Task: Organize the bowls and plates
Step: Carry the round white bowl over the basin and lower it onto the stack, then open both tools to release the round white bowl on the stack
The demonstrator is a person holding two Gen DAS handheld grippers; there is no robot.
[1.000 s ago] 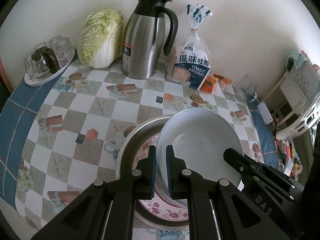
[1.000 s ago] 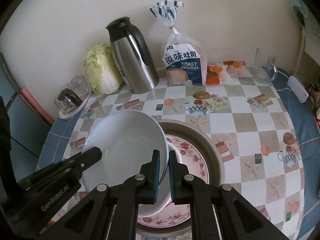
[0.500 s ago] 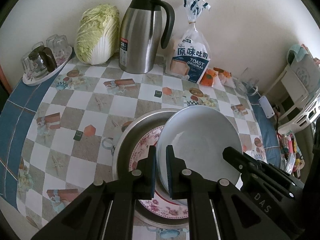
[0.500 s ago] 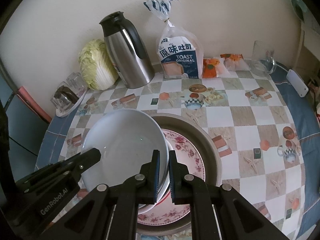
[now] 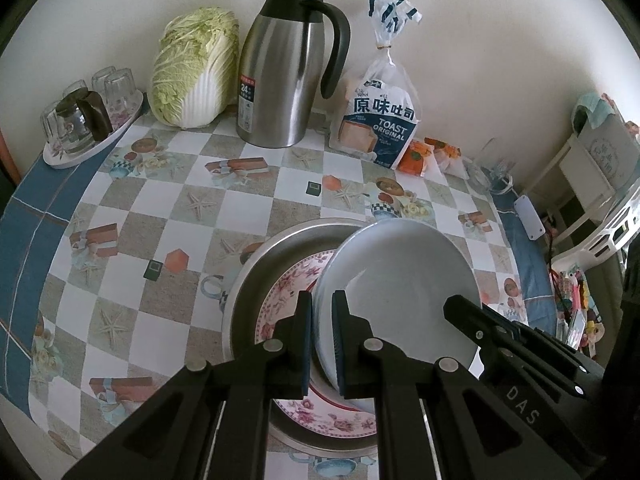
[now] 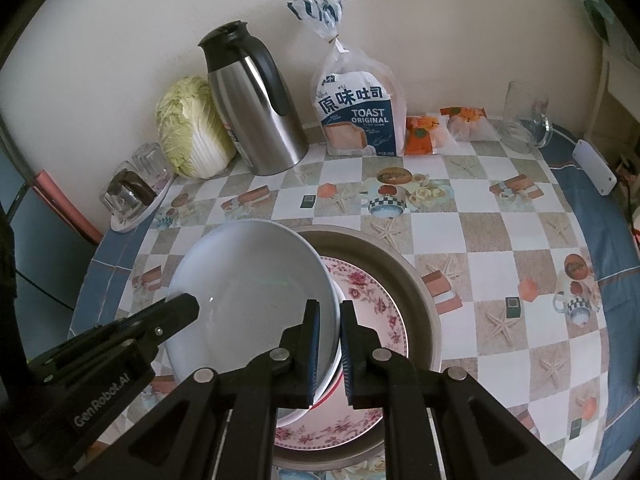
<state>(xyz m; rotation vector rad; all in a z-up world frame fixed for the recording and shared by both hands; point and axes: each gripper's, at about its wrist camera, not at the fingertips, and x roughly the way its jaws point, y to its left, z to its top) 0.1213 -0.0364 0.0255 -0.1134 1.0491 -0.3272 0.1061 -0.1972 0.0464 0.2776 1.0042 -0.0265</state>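
A large white bowl [image 5: 400,280] hangs tilted over a floral plate [image 5: 288,292] that lies in a round metal basin [image 5: 252,280]. My left gripper [image 5: 322,300] is shut on the bowl's left rim. In the right wrist view, the same white bowl [image 6: 248,280] has its right rim between the pads of my right gripper [image 6: 330,308], whose jaws are opening slightly while still touching the rim. The floral plate [image 6: 372,300] and the basin [image 6: 420,296] show beside it. Each gripper's black fingers reach into the other's view at the bowl's far edge.
Along the back wall stand a cabbage [image 5: 192,68], a steel jug [image 5: 280,76], a toast bag [image 5: 380,120], orange snack packets [image 5: 416,156] and a glass [image 6: 524,120]. A small tray of glasses [image 5: 84,120] sits at the back left. White furniture [image 5: 600,184] stands to the right.
The background has slid a little in both views while both grippers keep hold of the bowl. The gap between the right gripper's pads looks a touch wider.
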